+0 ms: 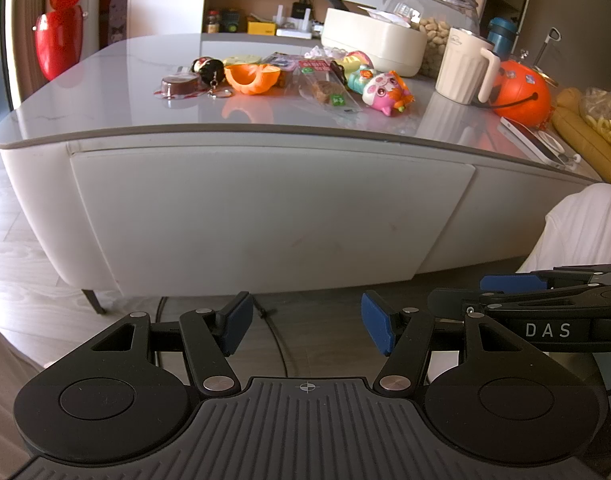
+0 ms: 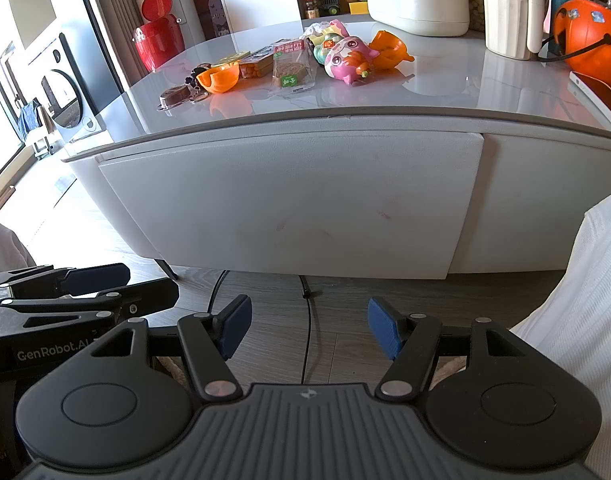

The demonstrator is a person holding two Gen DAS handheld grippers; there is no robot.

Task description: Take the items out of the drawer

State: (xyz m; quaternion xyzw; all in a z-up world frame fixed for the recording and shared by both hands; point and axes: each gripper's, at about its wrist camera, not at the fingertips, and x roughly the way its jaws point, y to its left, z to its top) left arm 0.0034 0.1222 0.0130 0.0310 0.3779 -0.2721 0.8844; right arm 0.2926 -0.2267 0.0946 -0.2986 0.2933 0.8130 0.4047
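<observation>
Drawer (image 2: pixel 289 200) front closed, contents hidden, both grippers' jaws apart, empty

Wearing white ribbed fabric (image 2: pixel 585 300) right of right gripper (image 2: pixel 309 330); showing black ribbed bodies, blue pads (image 1: pixel 375 326), silver rivets on left gripper (image 1: pixel 305 322), "DAS" lettering.

My drawer (image 2: pixel 289 204) is shut, so I can't see inside. The orange pumpkin bucket (image 2: pixel 589 36) is cut by the right edge, and print on the snack packet (image 1: pixel 325 88) is too small to read.
</observation>
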